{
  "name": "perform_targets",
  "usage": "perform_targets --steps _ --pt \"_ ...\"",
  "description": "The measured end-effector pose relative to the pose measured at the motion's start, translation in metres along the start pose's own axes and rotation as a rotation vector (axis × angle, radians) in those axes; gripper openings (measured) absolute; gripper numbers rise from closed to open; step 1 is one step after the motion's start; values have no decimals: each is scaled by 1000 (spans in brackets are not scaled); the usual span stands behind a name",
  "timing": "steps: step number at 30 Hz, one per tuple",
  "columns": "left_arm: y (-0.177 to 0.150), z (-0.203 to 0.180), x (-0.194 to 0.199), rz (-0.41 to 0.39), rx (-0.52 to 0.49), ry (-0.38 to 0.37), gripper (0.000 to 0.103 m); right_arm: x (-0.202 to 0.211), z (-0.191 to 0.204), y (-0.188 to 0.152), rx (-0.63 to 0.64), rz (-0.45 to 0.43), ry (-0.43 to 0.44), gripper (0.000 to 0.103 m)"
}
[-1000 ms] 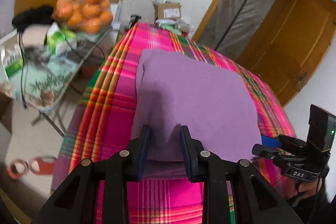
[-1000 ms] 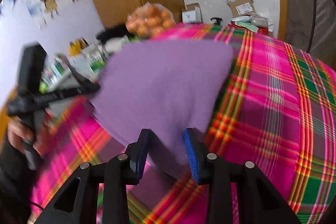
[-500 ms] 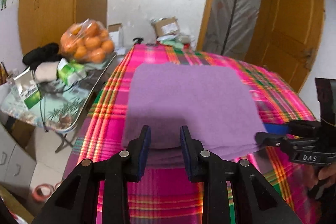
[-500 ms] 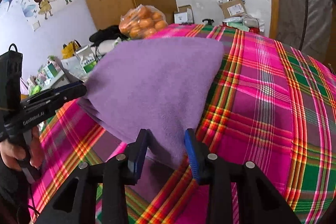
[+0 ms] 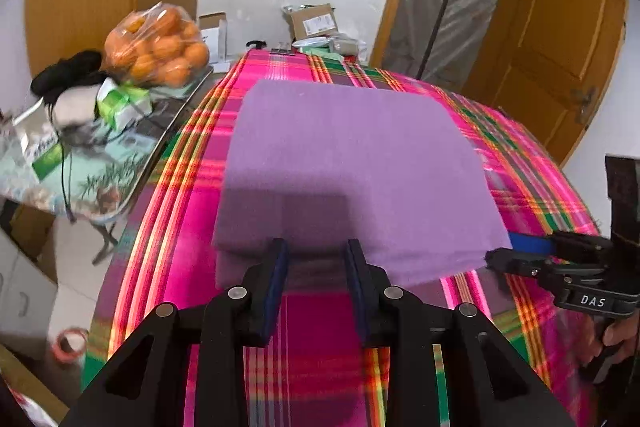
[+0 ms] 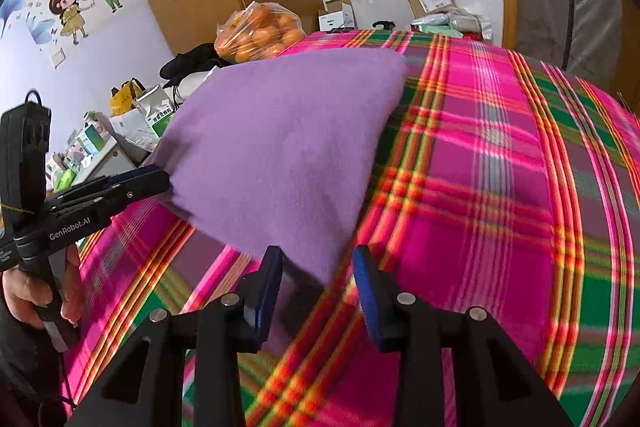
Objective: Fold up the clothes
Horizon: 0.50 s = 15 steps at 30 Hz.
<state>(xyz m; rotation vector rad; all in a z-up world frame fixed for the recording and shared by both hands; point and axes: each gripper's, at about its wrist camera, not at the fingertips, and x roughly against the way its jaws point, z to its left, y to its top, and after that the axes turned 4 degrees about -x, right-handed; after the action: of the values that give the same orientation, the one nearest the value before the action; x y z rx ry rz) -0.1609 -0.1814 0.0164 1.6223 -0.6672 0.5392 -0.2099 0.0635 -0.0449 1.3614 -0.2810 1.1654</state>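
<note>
Left to right. Bag of oranges [image 5: 158,45] on side bench [image 5: 116,183], untouched.

Purple cloth [image 5: 352,167] lies folded flat on the plaid-covered bench [image 5: 320,327], top layer squared over the lower one; a second ago the near edge was humped and skewed.

Left claw [image 5: 316,267]: partly spread, cloth's near edge between the pads, none pressing visibly. Spread a little wider than a moment ago, so grip looks released.

Right claw [image 6: 318,279]: moderately wide, near corner between pads, unpinched.

Judgement: this fold is laid; next fold or smoothing follows.
</note>
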Motion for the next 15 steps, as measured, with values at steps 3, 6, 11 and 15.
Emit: perform_targets --steps 3,6,11,15 --pt "-15 1 16 -5 35 20 30 12 -4 -10 -24 4 -1 38" --pt "-28 -10 29 -1 40 31 30 24 -4 -22 -39 4 -11 38" --pt "-47 -31 44 26 28 67 30 40 5 -43 -17 14 -68 38" --pt "-59 -47 42 58 10 107 30 50 12 -60 15 13 -123 38"
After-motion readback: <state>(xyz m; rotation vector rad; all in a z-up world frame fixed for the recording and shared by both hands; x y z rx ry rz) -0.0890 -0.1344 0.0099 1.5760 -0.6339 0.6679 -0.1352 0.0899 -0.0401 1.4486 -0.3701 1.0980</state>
